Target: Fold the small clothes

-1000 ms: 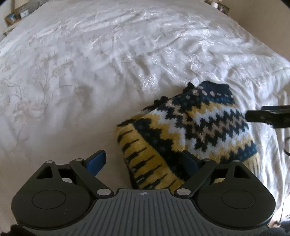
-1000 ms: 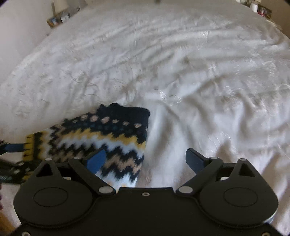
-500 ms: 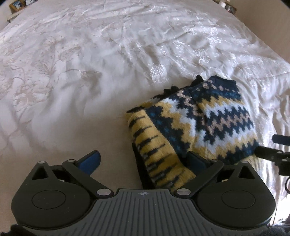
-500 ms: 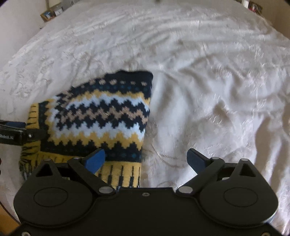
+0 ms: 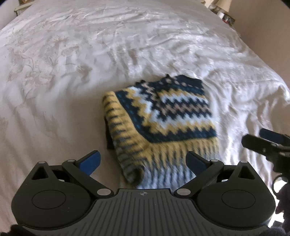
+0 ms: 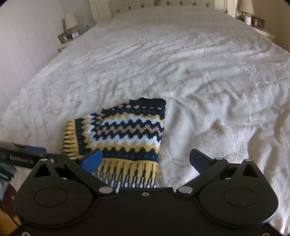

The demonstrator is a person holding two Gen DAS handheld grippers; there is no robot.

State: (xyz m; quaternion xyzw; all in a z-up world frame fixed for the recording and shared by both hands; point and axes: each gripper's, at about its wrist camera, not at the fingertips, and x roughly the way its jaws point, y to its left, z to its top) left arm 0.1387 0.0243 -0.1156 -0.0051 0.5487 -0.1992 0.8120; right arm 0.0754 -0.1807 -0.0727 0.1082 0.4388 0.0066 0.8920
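A folded knit sweater [image 5: 163,116] with navy, yellow, white and tan zigzags lies flat on the white bedspread [image 5: 90,63]. My left gripper [image 5: 142,156] hovers above its near yellow hem, open, with nothing between the blue pads. In the right wrist view the sweater [image 6: 126,130] sits left of centre. My right gripper [image 6: 145,152] hangs over its near right corner with jaws opening and no cloth pinched. Each gripper shows in the other's view: the right gripper [image 5: 268,143] at the right edge, the left gripper [image 6: 27,154] at the left edge.
The bedspread [image 6: 199,72] is wrinkled and stretches far beyond the sweater. A headboard [image 6: 163,5] stands at the far end. A nightstand with a lamp [image 6: 69,30] is at the far left, another lamp [image 6: 246,7] at the far right.
Both grippers have drawn back and risen from the sweater, so it now lies whole and farther off in both views. The jaws of both stand a little wider.
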